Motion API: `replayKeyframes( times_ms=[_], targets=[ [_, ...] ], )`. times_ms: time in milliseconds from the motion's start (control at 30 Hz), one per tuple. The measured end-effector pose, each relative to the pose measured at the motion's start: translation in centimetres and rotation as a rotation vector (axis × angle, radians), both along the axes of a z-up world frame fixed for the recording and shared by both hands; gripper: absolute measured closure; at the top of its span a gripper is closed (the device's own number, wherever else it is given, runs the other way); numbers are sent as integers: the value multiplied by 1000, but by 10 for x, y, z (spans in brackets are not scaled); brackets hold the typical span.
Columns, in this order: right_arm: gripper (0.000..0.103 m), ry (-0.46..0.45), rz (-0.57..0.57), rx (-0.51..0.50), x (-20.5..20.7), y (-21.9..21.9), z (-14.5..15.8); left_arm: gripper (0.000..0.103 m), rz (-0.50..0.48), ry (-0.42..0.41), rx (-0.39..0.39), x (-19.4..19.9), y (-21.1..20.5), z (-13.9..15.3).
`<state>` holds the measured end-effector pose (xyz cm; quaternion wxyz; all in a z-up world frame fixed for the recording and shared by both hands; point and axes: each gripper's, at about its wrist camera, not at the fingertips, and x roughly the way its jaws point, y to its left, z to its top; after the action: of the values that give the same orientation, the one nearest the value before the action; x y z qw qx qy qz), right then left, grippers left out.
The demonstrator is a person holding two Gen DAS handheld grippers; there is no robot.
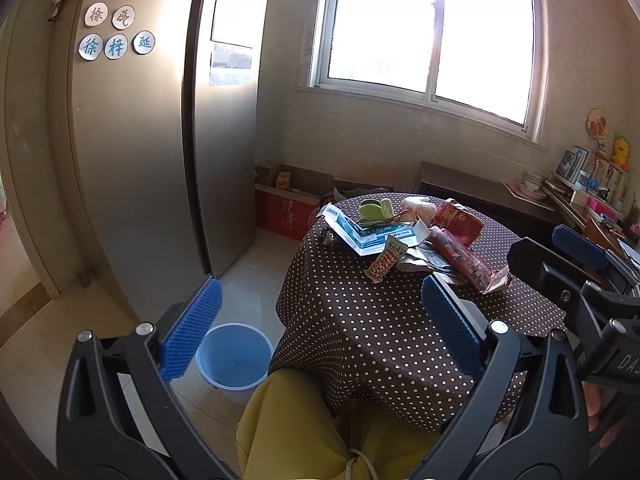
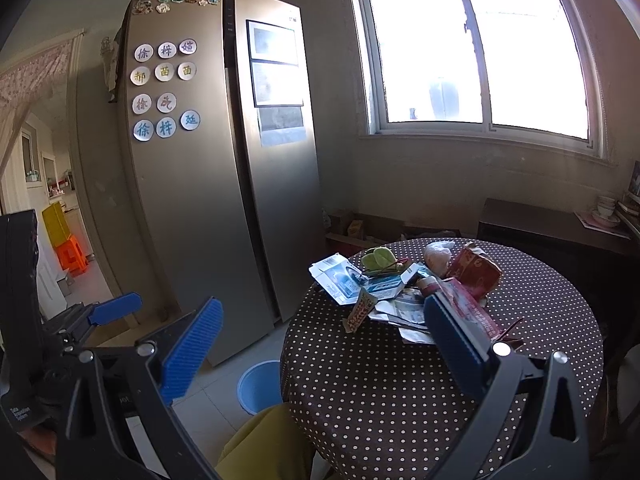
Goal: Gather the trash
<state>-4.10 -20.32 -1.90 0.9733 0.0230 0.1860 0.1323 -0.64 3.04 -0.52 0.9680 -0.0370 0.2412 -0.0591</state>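
A pile of trash lies on the round table with a brown polka-dot cloth (image 1: 400, 312) (image 2: 400, 392): a flattened blue-white carton (image 1: 360, 232) (image 2: 340, 280), green peel (image 1: 374, 208) (image 2: 376, 258), a patterned snack wrapper (image 1: 386, 258) (image 2: 360, 312), a red bag (image 1: 460, 220) (image 2: 476, 270), a red wrapper (image 1: 466, 260) (image 2: 476, 312) and a white plastic bag (image 1: 420, 206) (image 2: 438, 258). A blue waste bin (image 1: 234, 356) (image 2: 260, 386) stands on the floor left of the table. My left gripper (image 1: 320, 328) is open and empty, short of the table. My right gripper (image 2: 320, 348) is open and empty, also before the table.
A tall steel fridge (image 1: 160, 140) (image 2: 224, 180) stands at the left. Cardboard boxes (image 1: 288, 204) sit under the window. A dark sideboard (image 1: 500, 200) with bowls and books runs along the right wall. Yellow-trousered knees (image 1: 300, 420) are at the table's near edge.
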Motion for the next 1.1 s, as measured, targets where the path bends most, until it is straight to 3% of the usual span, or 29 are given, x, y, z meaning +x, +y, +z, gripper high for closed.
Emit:
replayKeyframes(
  times_ms=[667, 900, 1100],
  targets=[
    [4, 24, 7, -6, 7, 0, -4, 5, 28, 15, -11, 4, 0, 1],
    [4, 51, -14, 6, 18, -12, -10, 5, 12, 50, 4, 19, -10, -3],
    [4, 104, -65, 30, 33, -34, -24, 5, -24, 127, 13, 42, -27, -14]
  ],
)
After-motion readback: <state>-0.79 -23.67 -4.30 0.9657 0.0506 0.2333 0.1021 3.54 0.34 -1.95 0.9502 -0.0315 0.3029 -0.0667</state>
